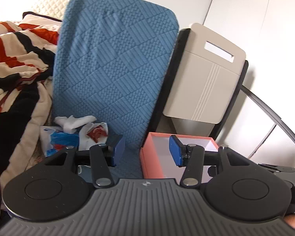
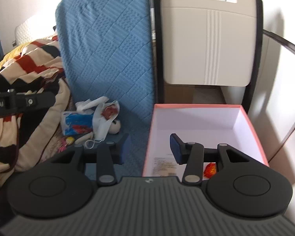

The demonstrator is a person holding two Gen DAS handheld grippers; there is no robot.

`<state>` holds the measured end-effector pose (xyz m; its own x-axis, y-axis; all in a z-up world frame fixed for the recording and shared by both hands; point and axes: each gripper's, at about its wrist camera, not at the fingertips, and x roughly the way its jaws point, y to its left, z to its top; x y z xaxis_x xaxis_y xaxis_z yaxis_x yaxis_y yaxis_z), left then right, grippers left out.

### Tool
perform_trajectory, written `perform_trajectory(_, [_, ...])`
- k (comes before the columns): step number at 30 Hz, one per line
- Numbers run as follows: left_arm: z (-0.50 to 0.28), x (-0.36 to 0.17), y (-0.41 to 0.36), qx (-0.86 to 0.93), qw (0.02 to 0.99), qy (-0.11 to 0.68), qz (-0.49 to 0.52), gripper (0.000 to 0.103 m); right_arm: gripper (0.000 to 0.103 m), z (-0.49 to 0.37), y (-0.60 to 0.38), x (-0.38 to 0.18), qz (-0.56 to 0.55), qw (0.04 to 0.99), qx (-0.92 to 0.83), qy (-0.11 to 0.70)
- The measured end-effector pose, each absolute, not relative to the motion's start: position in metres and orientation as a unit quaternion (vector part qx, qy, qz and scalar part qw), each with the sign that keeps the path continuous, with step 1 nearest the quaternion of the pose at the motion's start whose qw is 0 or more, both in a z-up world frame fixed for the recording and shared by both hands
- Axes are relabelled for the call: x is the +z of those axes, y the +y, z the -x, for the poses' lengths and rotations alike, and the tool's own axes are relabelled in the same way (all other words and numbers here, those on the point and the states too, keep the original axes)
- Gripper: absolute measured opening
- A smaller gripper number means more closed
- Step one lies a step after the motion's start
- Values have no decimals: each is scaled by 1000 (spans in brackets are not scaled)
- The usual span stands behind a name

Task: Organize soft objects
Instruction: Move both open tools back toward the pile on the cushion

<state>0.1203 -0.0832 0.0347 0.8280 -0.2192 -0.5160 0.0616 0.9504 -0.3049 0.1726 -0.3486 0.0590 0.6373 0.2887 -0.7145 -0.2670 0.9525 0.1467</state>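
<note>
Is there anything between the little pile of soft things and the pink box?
Nothing visible blocks the way. The soft pile lies on the blue cushion, left of the pink box. Only bare cushion and the box's low wall lie between.

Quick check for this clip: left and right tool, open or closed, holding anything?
Left tool: open, holding nothing.
Right tool: open, holding nothing, above the edge of the pink box.

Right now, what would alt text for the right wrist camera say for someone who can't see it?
An open right gripper hangs empty over the near edge of an open pink box. Small soft items lie left of it on a blue cover, beside a striped blanket.
</note>
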Motion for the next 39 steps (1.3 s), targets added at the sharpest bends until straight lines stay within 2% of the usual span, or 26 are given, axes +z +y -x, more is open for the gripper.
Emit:
perform_trajectory(21, [-101,-51,-7,-32,944,297,142,56,47,-144,-275,-2,4,892,185,413])
perform_trajectory(29, [-101,-83,3,-30,940,306,149,56,47,-138,-258,-37,2,884,186,430])
perform_trajectory(39, [-111,-110,0,-26,938,316,143,56,47,-133,-252,-55,12,883,187,430])
